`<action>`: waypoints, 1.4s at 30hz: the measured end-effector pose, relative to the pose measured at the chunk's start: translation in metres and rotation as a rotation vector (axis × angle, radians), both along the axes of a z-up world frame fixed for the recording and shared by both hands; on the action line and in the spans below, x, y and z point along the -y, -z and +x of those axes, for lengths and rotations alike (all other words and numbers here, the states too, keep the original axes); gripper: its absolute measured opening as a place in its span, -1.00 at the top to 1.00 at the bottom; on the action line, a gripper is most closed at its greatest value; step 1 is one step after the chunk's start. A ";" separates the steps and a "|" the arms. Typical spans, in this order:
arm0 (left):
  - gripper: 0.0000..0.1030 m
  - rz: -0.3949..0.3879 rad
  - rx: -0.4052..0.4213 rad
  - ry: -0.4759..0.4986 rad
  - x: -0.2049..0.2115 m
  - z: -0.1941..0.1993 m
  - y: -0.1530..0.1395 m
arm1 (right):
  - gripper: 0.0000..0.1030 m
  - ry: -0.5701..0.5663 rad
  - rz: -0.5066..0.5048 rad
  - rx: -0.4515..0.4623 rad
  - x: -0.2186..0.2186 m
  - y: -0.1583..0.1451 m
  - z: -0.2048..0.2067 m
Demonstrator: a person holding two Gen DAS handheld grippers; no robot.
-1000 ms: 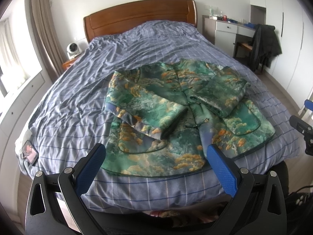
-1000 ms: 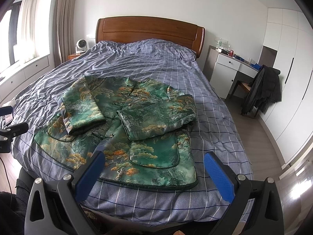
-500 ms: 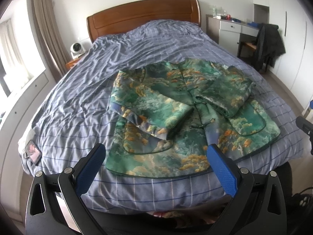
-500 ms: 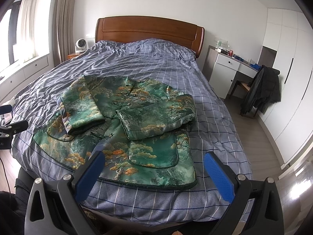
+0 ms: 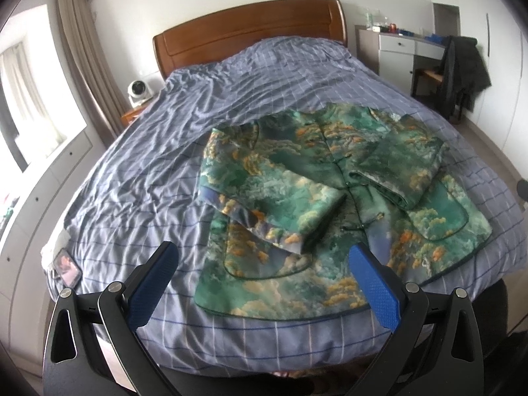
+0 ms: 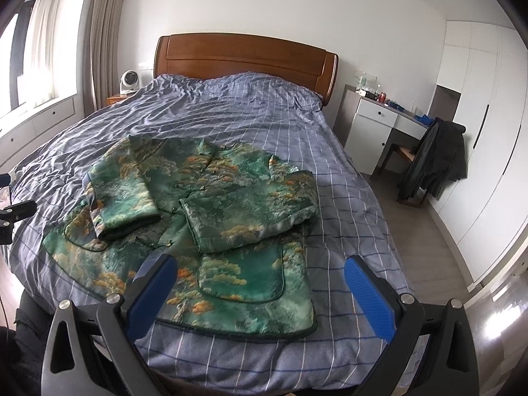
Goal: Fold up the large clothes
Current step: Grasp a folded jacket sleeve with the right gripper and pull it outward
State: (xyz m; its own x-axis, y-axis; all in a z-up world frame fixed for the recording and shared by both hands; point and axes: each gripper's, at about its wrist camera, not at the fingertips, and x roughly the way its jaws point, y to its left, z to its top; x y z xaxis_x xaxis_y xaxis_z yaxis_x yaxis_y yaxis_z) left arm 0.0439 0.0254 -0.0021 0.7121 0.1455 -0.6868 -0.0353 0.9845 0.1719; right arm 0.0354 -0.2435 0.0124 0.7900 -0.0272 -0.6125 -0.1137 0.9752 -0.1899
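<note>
A green jacket with orange and white landscape print lies flat, front up, on the bed's near half; it also shows in the right wrist view. Both sleeves are folded in across the chest, cuffs meeting near the buttons. My left gripper is open and empty, held above the bed's foot edge in front of the jacket's left hem corner. My right gripper is open and empty, in front of the jacket's right hem corner. Neither touches the cloth.
The bed has a blue checked cover and a wooden headboard. A phone lies at the bed's left corner. A desk and a chair with a dark coat stand to the right. A small fan sits on the nightstand.
Both grippers have drifted slightly, the left one turning to the left so the jacket sits further right in its view. The jacket has not moved. Both grippers stay open.
</note>
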 end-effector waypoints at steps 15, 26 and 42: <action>-0.99 -0.026 -0.055 -0.056 -0.015 0.003 0.022 | -0.99 -0.468 -0.104 -0.081 -0.048 0.065 0.093; -0.99 -0.049 -0.094 -0.102 -0.039 -0.010 0.034 | 0.26 -0.468 -0.152 -0.323 -0.073 0.170 0.186; -0.99 -0.070 -0.065 0.045 -0.019 0.009 0.048 | 0.76 0.180 0.220 0.090 0.173 0.012 0.130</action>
State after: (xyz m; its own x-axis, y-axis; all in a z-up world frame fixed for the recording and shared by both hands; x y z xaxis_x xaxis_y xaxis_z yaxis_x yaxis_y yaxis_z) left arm 0.0526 0.0446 -0.0502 0.6705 0.0646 -0.7391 0.0180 0.9945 0.1032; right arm 0.1654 -0.4161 0.0000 0.8358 -0.0465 -0.5470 0.0728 0.9970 0.0265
